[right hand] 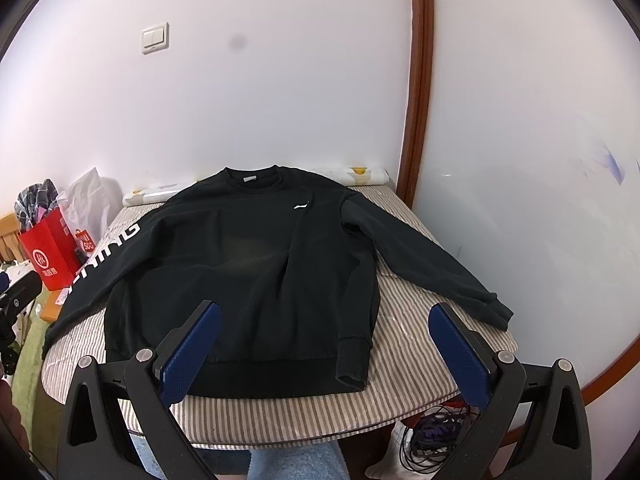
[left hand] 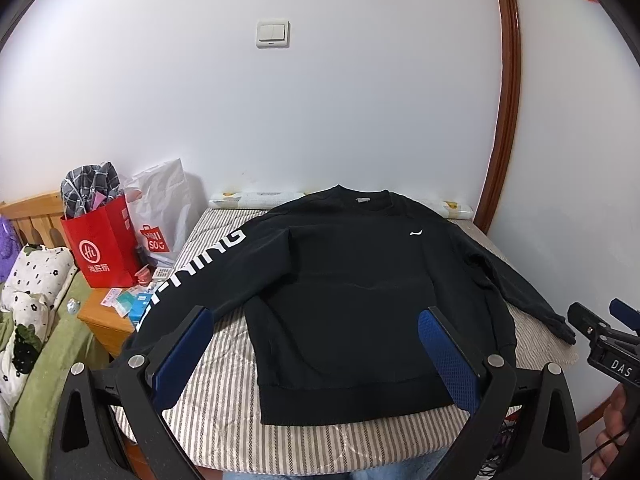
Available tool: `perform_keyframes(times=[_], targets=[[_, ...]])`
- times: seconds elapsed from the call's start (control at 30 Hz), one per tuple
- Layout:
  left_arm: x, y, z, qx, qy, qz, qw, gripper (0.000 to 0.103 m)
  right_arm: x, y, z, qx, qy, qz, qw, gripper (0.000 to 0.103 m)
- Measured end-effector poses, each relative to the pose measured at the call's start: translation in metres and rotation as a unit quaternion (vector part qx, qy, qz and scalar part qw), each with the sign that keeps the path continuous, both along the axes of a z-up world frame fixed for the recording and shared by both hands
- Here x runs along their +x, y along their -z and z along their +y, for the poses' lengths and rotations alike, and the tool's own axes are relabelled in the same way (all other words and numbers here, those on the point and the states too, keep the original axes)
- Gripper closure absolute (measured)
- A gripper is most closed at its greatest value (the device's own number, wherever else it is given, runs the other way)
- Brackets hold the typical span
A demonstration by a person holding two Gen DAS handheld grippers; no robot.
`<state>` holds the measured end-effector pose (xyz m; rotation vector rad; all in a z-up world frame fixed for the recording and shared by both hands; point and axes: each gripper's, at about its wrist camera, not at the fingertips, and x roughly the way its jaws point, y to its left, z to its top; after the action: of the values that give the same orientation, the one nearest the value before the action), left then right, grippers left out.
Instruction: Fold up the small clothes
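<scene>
A black sweatshirt (left hand: 352, 288) lies flat, front up, on a striped table (left hand: 224, 392), collar at the far side, both sleeves spread outward. White lettering runs down its left sleeve (left hand: 188, 272). In the right wrist view the sweatshirt (right hand: 240, 264) fills the table middle and its right sleeve cuff (right hand: 496, 312) reaches the table edge. My left gripper (left hand: 316, 320) is open and empty, above the hem. My right gripper (right hand: 324, 320) is open and empty, above the hem's right part; it also shows in the left wrist view (left hand: 600, 324).
A red paper bag (left hand: 104, 244) and a white plastic bag (left hand: 164, 212) stand on a wooden bedside stand at the left. A bed with green cover (left hand: 48, 344) lies far left. Cables (right hand: 432, 432) lie on the floor under the table's right corner.
</scene>
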<state>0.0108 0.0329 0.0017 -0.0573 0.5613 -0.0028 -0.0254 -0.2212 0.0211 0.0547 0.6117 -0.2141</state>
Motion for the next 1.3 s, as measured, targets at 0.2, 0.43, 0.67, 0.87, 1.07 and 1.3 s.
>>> perform_keyframes(times=[0.2, 0.43, 0.67, 0.87, 1.07, 1.3], targets=[[0.015, 0.001, 0.004, -0.005, 0.006, 0.008, 0.9999, 0.0, 0.013, 0.002, 0.003, -0.004, -0.001, 0.007, 1.0, 0.001], [0.044, 0.02, 0.023, -0.036, 0.005, 0.03, 0.9989, 0.0, 0.038, 0.015, 0.003, 0.003, 0.003, 0.015, 1.0, 0.001], [0.085, 0.087, 0.07, -0.109, -0.022, 0.103, 0.9885, 0.001, 0.068, 0.046, 0.005, 0.012, -0.019, 0.015, 1.0, 0.001], [0.096, 0.141, 0.122, -0.152, -0.089, 0.11, 0.9783, 0.002, 0.104, 0.079, 0.015, 0.029, -0.035, 0.045, 0.998, 0.001], [0.103, 0.185, 0.173, -0.256, -0.111, 0.096, 0.9555, 0.01, 0.137, 0.098, 0.034, 0.024, -0.057, 0.059, 0.996, 0.002], [0.111, 0.206, 0.204, -0.311, -0.152, 0.056, 0.9365, 0.014, 0.156, 0.107, 0.047, 0.0, -0.067, 0.067, 0.995, 0.002]])
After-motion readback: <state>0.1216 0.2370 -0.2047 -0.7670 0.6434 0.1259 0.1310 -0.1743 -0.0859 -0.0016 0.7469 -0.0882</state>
